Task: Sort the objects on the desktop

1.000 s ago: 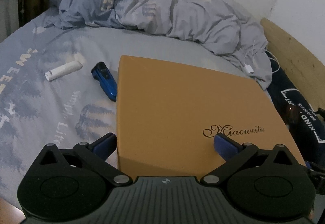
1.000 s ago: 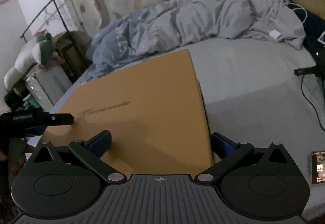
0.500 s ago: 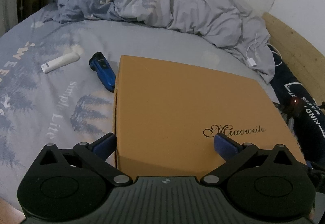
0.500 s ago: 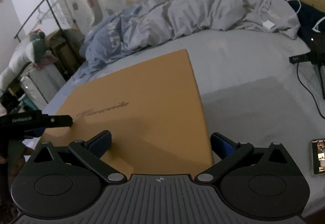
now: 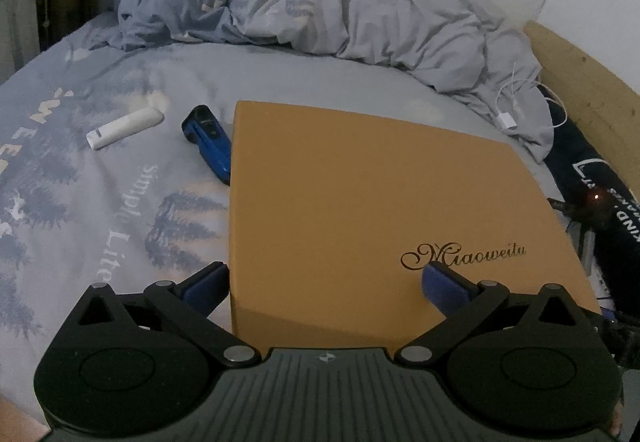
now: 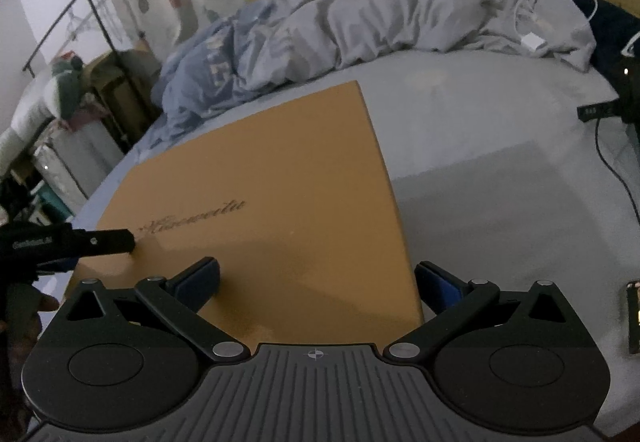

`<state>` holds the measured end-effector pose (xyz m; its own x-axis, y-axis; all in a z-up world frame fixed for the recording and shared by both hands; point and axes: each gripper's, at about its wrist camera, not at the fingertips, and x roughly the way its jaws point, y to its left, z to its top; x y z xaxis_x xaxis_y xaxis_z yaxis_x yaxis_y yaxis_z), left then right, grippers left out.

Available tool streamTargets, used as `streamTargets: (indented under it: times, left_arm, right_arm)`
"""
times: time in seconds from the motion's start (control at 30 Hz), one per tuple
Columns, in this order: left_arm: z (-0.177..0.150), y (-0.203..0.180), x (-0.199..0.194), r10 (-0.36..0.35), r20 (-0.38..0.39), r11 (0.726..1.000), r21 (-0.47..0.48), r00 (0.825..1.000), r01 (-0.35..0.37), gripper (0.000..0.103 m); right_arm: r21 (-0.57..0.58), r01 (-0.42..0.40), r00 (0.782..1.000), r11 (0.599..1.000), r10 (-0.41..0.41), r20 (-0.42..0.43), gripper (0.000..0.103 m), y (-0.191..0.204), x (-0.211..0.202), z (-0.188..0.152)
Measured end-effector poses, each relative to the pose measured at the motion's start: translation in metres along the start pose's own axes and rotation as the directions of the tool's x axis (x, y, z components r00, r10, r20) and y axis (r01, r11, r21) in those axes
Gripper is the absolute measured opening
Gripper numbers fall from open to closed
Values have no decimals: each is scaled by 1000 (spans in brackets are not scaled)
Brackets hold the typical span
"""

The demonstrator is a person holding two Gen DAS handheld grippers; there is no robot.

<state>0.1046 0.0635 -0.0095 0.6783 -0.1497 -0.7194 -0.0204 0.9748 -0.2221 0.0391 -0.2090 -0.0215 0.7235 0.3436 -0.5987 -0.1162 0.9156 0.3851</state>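
A flat orange box lid (image 5: 372,197) with gold script lettering fills the middle of both views (image 6: 288,197). My left gripper (image 5: 324,278) is open, its jaws straddling the lid's near left corner, one pad over the top, one beside the edge. My right gripper (image 6: 316,278) is open and straddles the lid's near right corner the same way. The left gripper's finger (image 6: 80,240) shows at the left of the right wrist view. A blue device (image 5: 210,141) lies against the lid's far left edge, and a white stick-shaped object (image 5: 124,127) lies left of it.
All lies on a bed with a grey-blue printed sheet (image 5: 80,201). A crumpled duvet (image 5: 340,9) is heaped at the back. A white charger and cable (image 5: 508,117) and a dark bag (image 5: 600,193) lie right. A black cable (image 6: 612,161) and a small screen (image 6: 634,318) lie right.
Both views have risen and tilted down a little, so more bed shows beyond the lid and the lid stands a bit higher above the sheet. Both grippers stay open around its corners.
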Motion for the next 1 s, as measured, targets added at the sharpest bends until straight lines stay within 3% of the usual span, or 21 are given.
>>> streamTargets:
  times: [0.33, 1.0]
  left_arm:
    - [0, -6, 8, 31, 7, 999, 22, 999, -32, 103]
    - [-15, 7, 29, 34, -18, 999, -33, 999, -35, 103]
  right_arm:
    - [35, -6, 1000, 999, 7, -22, 103, -6, 13, -4]
    - [-78, 65, 997, 995, -68, -35, 103, 9, 35, -10]
